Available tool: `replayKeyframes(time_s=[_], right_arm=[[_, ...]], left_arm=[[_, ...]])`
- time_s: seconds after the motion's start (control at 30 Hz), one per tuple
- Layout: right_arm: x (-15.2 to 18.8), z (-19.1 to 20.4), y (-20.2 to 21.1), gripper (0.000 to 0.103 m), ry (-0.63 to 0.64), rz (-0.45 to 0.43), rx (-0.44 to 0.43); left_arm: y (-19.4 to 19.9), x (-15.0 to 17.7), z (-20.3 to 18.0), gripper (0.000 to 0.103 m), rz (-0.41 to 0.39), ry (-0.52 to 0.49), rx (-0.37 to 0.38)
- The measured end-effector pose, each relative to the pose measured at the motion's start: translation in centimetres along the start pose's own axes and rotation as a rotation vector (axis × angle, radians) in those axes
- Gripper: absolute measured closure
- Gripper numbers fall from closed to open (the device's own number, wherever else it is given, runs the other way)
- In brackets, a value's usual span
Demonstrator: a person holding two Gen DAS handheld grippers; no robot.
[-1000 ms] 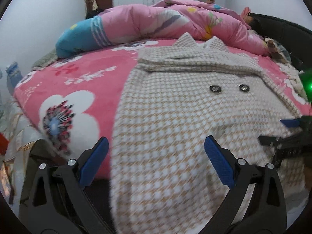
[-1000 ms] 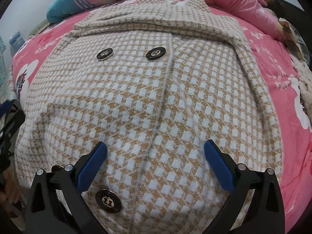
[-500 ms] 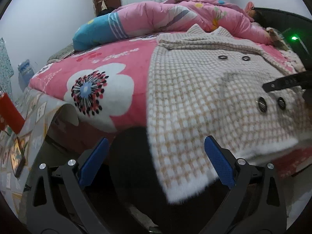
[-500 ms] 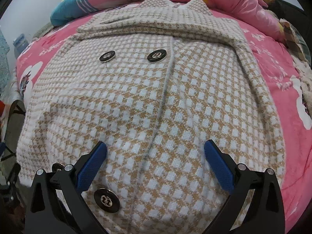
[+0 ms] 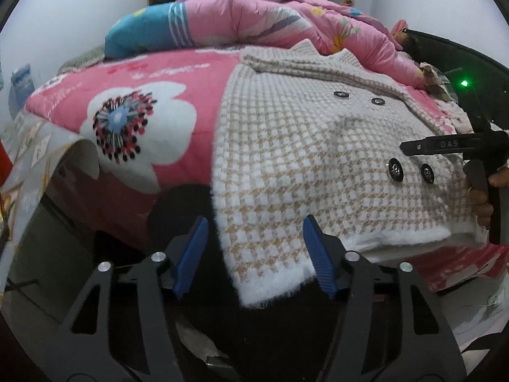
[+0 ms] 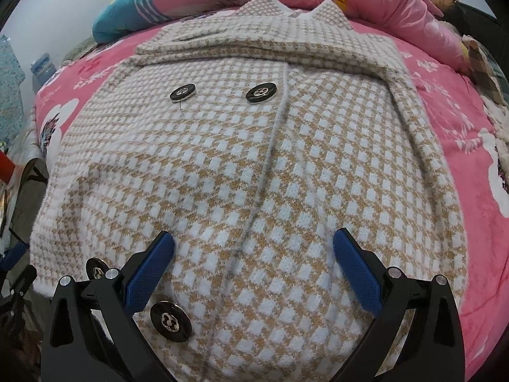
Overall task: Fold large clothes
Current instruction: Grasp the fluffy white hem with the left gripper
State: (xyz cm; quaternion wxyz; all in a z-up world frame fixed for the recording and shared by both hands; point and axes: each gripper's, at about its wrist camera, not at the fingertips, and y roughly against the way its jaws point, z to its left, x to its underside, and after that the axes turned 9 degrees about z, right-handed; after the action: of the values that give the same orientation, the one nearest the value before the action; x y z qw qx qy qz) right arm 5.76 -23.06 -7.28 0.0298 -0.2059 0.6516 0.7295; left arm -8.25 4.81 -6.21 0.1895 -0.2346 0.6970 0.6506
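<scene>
Item: houndstooth knit coat, beige and white, buttoned, spread front-up on the pink flowered bedspread; long axis runs from hem at 6 o'clock to collar at 12 o'clock, sleeves folded across the chest. Left gripper: jaws have just been closing, now half-wide, straddling the hem's overhanging corner, pads not yet pressing it. Right gripper: jaws spread wide, hovering over the hem beside the lower buttons, holding nothing. Nearer hand for the hem lift: left, judged by position
</scene>
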Motion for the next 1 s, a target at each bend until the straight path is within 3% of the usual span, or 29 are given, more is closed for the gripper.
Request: replayKeyframes(time_s=[0.2,0.33,0.53,0.77,1.0], right_arm=[[0.2,0.1,0.0,0.006,-0.003,-0.001,-0.003],[0.2,0.3,0.0,0.006,-0.006,-0.001,-0.001],[0.2,0.4,0.1,0.006,-0.006,0.0,0.001],[0.2,0.5,0.1,0.006,-0.005,0.001,0.001],[-0.3,0.6,-0.1,0.006,-0.003,0.01,0.001]], left_arm=[[-1.3,0.6,1.4,0.051,0.063,0.051,0.011],[-1.2,0.7,1.8,0.053,0.053,0.062,0.041],[-1.0,1.2,1.5,0.059,0.077,0.024,0.135],[-1.2,1.8,0.6,0.059,0.095,0.002,0.105],[-1.5,2.0,-1.3,0.06,0.086,-0.099,-0.018]])
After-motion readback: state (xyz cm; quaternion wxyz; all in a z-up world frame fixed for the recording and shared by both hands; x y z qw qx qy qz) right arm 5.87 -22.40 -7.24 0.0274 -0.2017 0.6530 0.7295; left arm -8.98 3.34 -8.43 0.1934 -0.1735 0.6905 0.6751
